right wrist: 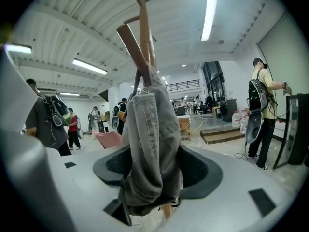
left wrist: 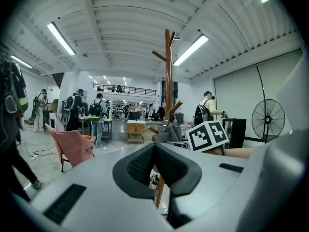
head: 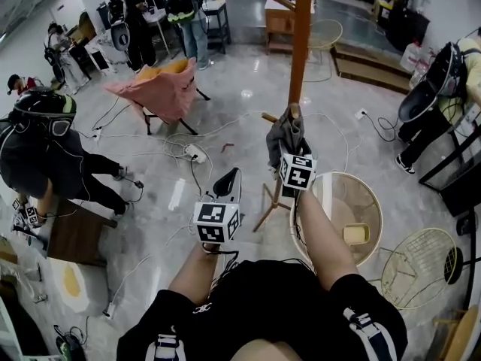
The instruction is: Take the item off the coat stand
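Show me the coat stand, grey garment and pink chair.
coat stand (head: 301, 36), head view, on its wooden pole.
grey garment (right wrist: 149, 144), right gripper view, on its hanging middle.
pink chair (head: 161, 89), head view, on its fabric seat.

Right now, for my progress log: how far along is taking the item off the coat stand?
Done: the right gripper has its jaws closed on the grey garment. In hand: that grip, with the garment still hanging from a peg of the coat stand. Left: lifting it off and clear. The left gripper is shut and empty.
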A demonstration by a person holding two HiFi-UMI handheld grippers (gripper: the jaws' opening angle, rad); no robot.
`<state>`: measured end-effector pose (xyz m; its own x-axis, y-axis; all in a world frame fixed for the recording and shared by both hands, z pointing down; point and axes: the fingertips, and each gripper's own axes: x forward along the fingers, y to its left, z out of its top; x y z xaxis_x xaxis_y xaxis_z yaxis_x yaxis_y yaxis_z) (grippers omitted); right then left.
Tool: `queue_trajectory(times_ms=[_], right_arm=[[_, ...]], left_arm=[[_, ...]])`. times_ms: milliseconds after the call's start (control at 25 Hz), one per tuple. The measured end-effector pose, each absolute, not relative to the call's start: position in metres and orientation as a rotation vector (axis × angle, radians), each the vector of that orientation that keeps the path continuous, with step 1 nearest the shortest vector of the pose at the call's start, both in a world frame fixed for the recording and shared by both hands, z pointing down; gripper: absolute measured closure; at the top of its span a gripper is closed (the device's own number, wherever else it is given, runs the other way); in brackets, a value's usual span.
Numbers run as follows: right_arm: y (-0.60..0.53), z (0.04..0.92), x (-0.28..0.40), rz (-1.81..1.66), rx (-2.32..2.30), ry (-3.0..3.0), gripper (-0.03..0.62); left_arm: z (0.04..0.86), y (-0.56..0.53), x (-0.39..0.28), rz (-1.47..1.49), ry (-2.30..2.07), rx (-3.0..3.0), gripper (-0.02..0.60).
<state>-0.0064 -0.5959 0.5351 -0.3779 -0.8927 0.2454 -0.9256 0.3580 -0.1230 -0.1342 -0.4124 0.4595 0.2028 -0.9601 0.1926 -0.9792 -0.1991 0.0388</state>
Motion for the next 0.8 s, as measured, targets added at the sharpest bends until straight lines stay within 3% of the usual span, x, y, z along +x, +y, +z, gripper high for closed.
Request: queue_trajectory(times_ms=[40,160,200,800], right_arm=[[-0.598,0.536,-0.008,0.358,1.649,-2.460,0.301],[-0.595,0.536,-0.009,0.331,1.592,-2.415,0.498],[-0.593,0.535,-0.009,0.316,1.580,-2.408,0.522],[-0.549,0.466,0.003,0.064,1.623,-2.532,0.553]], left_arm=[[0.460,-0.413,-0.135,0.189,-1.888,2.308,0.566],[0.459,-0.411,-0.136,0.190,-1.897,2.298,0.566],[0.459,-0.410,-0.137,0.189,-1.898,2.297,0.566],[0.459,-0.399,-0.128,0.181,-1.850,2.335,0.566]])
